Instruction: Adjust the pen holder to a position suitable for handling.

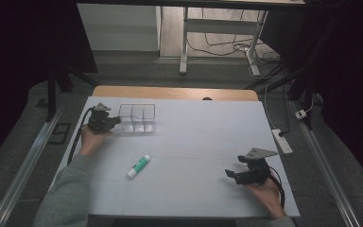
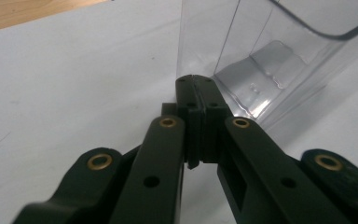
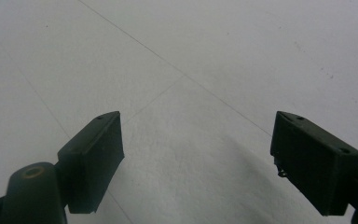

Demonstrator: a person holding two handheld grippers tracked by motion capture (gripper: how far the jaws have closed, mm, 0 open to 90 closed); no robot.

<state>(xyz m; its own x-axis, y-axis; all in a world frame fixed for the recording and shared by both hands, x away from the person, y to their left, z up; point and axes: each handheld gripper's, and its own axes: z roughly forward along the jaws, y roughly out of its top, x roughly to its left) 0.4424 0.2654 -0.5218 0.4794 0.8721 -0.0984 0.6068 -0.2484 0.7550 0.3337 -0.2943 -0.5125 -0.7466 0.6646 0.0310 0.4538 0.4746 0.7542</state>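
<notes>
the left gripper (image 1: 116, 122) sits near the table's (image 1: 203, 127) far left corner, its jaws pressed together with nothing between them, the tips touching the left wall of a clear tray (image 1: 138, 118). in the left gripper view the closed tips (image 2: 196, 88) meet the tray's (image 2: 270, 56) near corner. the tray stands by the far edge, left of centre. a glue stick (image 1: 138, 166) lies well apart from it, toward the near edge. the right gripper (image 1: 234, 171) rests near the near right corner, jaws spread wide over bare table (image 3: 191, 70).
</notes>
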